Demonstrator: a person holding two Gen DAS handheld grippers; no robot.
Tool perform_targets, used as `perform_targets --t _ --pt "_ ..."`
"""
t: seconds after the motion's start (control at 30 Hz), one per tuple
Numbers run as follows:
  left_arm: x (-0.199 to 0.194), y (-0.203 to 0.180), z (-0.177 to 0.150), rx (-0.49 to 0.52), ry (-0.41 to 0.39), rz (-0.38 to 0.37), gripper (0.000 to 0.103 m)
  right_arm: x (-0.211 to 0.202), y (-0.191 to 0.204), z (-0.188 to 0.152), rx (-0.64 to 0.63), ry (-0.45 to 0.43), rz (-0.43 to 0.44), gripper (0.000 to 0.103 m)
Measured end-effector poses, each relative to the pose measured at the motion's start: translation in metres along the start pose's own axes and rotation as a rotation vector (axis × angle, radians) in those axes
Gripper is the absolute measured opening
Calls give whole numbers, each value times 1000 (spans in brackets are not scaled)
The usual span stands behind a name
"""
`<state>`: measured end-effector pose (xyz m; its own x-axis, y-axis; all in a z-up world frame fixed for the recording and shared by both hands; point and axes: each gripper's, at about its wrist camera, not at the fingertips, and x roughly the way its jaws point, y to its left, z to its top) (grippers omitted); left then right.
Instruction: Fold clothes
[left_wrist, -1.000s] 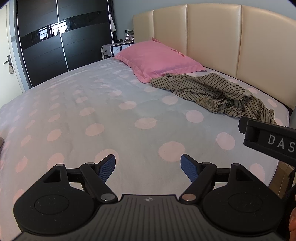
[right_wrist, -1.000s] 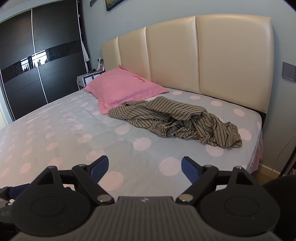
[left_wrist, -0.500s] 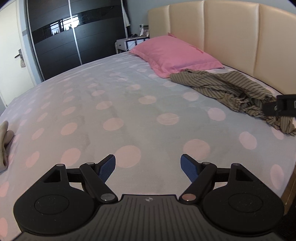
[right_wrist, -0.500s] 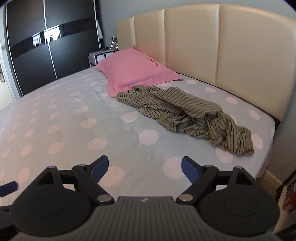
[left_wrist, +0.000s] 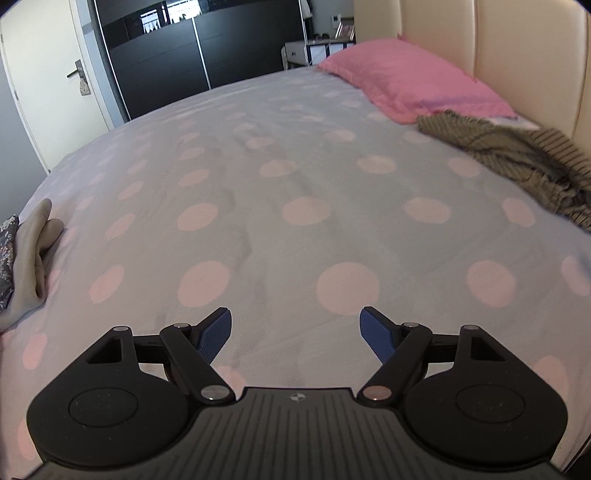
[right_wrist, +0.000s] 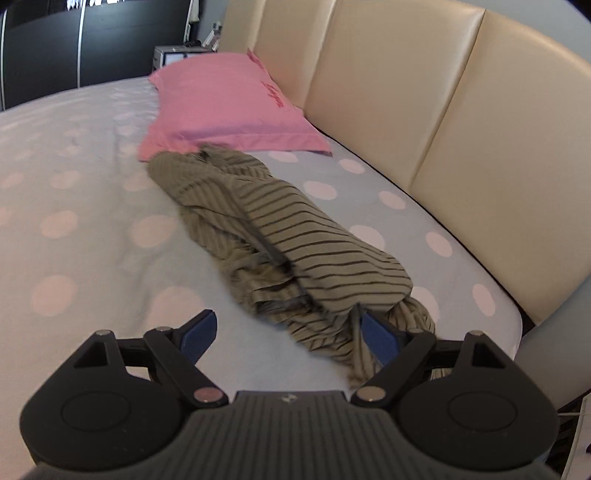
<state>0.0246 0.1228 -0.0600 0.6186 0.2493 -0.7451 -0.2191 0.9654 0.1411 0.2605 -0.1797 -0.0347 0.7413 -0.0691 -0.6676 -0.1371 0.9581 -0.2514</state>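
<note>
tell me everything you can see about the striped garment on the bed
The striped garment is an olive-tan piece of soft, thin-looking fabric with narrow dark stripes, crumpled and unfolded in a long heap. It lies on the polka-dot bedsheet near the cream headboard, its far end touching the pink pillow. Its near end bunches in wrinkled folds between the fingers of the open right gripper, against the right-hand one. What kind of garment it is cannot be told.

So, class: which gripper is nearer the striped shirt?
Right. The right gripper hangs open just above the striped shirt's near end. The left gripper, also open, is over bare sheet, with the shirt far off to its right.
</note>
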Motion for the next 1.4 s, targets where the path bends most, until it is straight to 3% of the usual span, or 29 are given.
perform_targets --t 0.3,0.4,0.47,0.53,0.7,0.87,1.2,1.4 --pt "37 12 -1 18 105 48 76 83 -16 15 -63 58 -95 83" --pt "45 12 -1 27 128 51 76 93 -15 14 -80 72 -103 60" --pt "46 11 -3 39 137 53 76 94 -15 13 -82 82 -95 20" --pt "45 12 -4 49 143 56 75 93 -16 11 -82 90 -86 6" --pt "30 20 -6 47 142 66 73 65 -16 12 -64 76 -7 3" --pt "8 34 -14 33 126 73 73 -4 17 9 -124 41 185 3" --pt "-42 76 -34 -16 91 84 73 -147 145 -43 -296 80 567 3" --pt "-63 92 -43 -28 81 63 73 -225 213 -101 -393 126 797 3"
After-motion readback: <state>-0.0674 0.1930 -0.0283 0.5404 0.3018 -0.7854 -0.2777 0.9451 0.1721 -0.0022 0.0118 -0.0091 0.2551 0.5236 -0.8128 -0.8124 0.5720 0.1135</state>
